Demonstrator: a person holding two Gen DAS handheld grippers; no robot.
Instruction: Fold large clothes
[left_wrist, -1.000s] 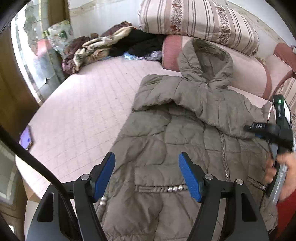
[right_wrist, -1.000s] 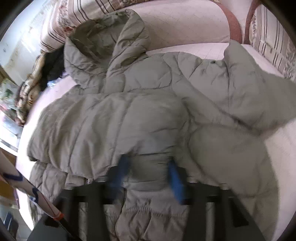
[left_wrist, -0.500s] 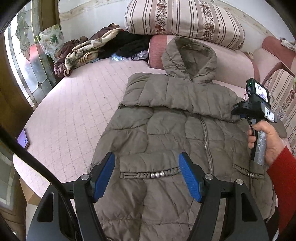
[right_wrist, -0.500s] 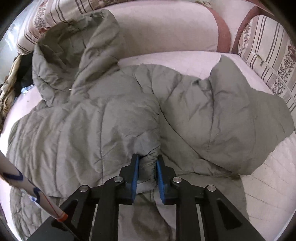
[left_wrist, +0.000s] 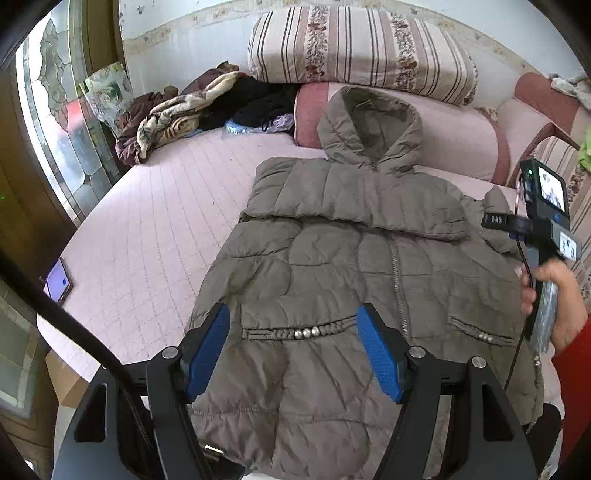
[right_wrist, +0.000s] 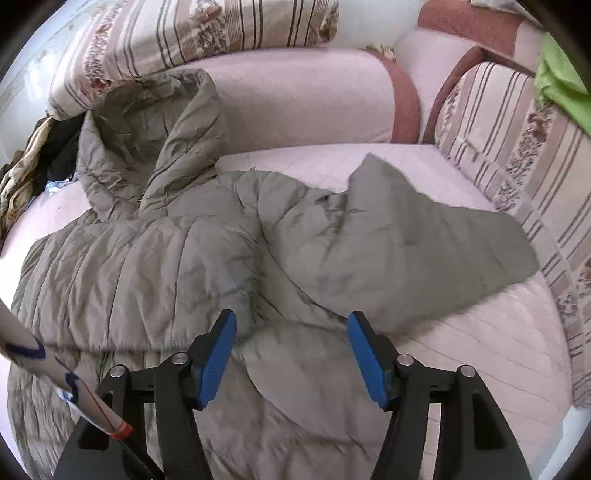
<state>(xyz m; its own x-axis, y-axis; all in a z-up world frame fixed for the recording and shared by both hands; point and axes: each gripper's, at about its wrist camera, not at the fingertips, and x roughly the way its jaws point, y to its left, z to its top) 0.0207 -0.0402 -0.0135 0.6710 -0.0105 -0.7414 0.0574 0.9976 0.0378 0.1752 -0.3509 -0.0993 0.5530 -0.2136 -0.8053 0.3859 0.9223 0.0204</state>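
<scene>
Pink quilted mattress (left_wrist: 155, 221) carries a smartphone (left_wrist: 57, 282) at its near left edge and a heap of crumpled clothes (left_wrist: 192, 107) far left. Olive-grey padded hooded coat (left_wrist: 332, 266) lies flat at centre, front up, one sleeve folded across the chest. Left gripper (left_wrist: 293, 345) hangs wide open above the hem, holding nothing. Right gripper (right_wrist: 291, 349), jaws just opened, hovers empty above the coat's right sleeve.
</scene>
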